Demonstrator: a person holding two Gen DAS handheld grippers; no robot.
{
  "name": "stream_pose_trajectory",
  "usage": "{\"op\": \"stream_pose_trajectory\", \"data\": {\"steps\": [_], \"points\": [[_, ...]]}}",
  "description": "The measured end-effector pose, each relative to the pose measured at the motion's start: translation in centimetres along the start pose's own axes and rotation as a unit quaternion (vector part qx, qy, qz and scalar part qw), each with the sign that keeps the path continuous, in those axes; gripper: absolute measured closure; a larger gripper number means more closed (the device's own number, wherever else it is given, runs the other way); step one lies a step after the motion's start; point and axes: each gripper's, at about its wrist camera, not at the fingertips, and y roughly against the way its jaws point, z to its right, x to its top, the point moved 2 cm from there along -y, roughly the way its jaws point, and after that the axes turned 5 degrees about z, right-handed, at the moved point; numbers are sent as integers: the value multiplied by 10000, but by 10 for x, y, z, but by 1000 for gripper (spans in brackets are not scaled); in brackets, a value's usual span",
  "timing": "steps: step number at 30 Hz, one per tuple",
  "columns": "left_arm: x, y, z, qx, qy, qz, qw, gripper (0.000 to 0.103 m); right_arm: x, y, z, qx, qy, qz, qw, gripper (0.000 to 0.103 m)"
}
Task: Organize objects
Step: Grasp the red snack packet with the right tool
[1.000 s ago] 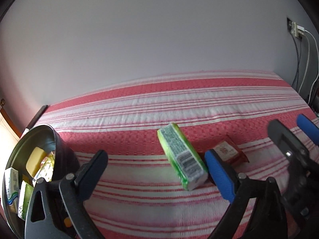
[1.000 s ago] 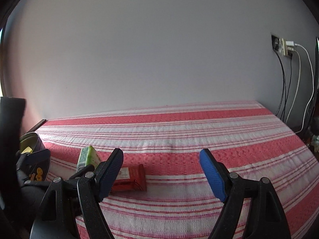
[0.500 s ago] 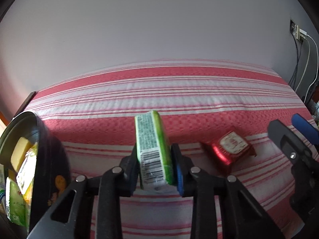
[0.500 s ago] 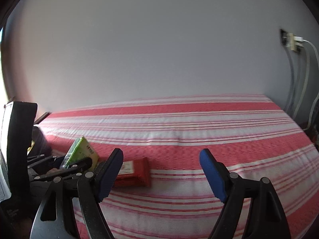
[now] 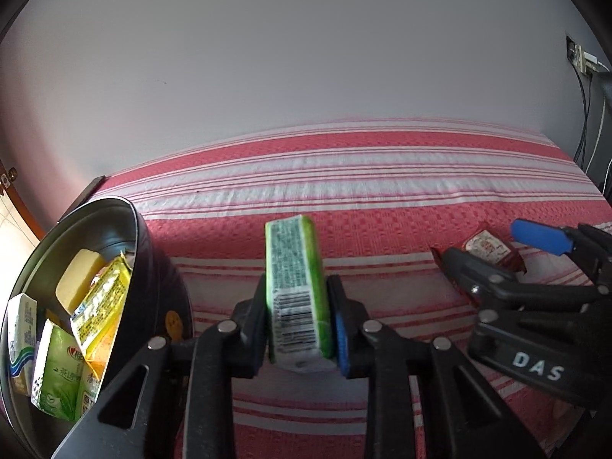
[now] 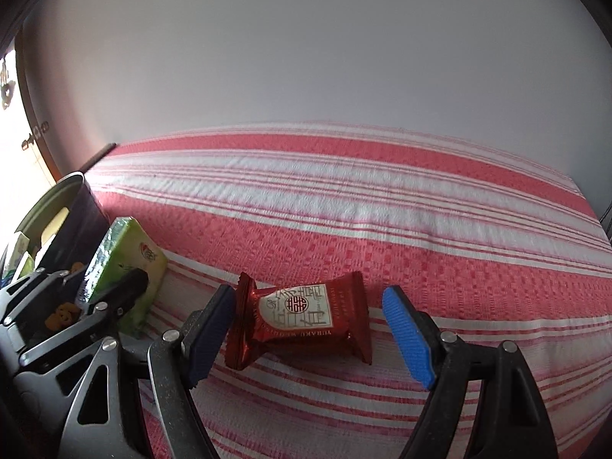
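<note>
My left gripper (image 5: 298, 325) is shut on a green packet (image 5: 296, 287) with a barcode, held on edge above the striped cloth; it also shows in the right wrist view (image 6: 126, 267). A dark round tin (image 5: 149, 252) at the left holds several yellow and green packets. My right gripper (image 6: 310, 329) is open, its fingers on either side of a red snack packet (image 6: 302, 321) lying on the cloth. The red packet also shows in the left wrist view (image 5: 485, 246), partly hidden by the right gripper (image 5: 508, 252).
A red and white striped cloth (image 5: 382, 176) covers the surface up to a plain white wall. Cables and a wall socket (image 5: 581, 57) are at the far right. The tin (image 6: 82, 210) stands at the cloth's left edge.
My left gripper closed on the green packet and lifted it nearer the tin. My right gripper moved down and forward so its open fingers now straddle the red packet.
</note>
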Motion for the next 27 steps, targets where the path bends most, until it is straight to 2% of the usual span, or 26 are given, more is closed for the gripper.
{"op": "stream_pose_trajectory", "data": {"steps": [5, 9, 15, 17, 21, 27], "points": [[2, -1, -3, -85, 116, -53, 9999, 76, -4, -12, 1, -89, 45, -309, 9995, 22], [4, -6, -1, -143, 180, -70, 9997, 76, -3, -12, 7, -44, -90, -308, 9995, 25], [5, -6, -5, -182, 224, -70, 9996, 76, -2, -1, -1, -52, 118, -70, 9999, 50], [5, -6, -7, -192, 238, -68, 9995, 76, -2, 2, -3, -103, 177, 47, 9998, 52], [5, -3, -7, -254, 301, -62, 9992, 76, -2, 10, -4, -35, 187, 272, 9995, 64], [4, 2, -8, -317, 323, 34, 9990, 76, -3, 18, -2, 99, 73, 311, 9994, 68]]}}
